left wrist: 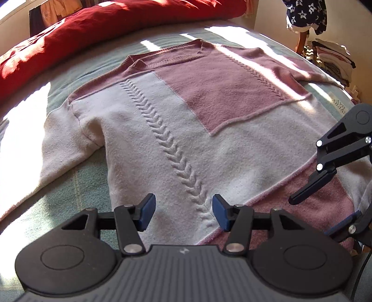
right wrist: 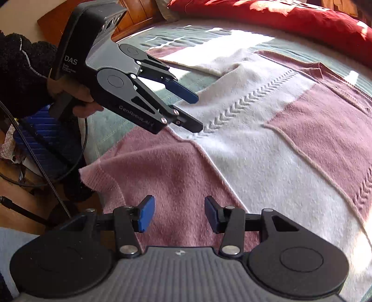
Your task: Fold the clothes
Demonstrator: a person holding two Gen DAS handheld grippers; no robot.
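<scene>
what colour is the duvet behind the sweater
Red duvet, clearest in the left wrist view, bunched beyond the sweater.

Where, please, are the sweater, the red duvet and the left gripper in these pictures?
sweater point(left wrist: 144, 144): left wrist view, on the white front panel.
red duvet point(left wrist: 116, 21): left wrist view, on its top surface.
left gripper point(right wrist: 197, 111): right wrist view, midway between the tips of its open fingers.

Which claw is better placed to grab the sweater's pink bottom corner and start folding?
Probably the right claw: it hangs open over the sweater's pink bottom corner. The left claw, also open, sits further in, over the white middle by the braid pattern.
</scene>
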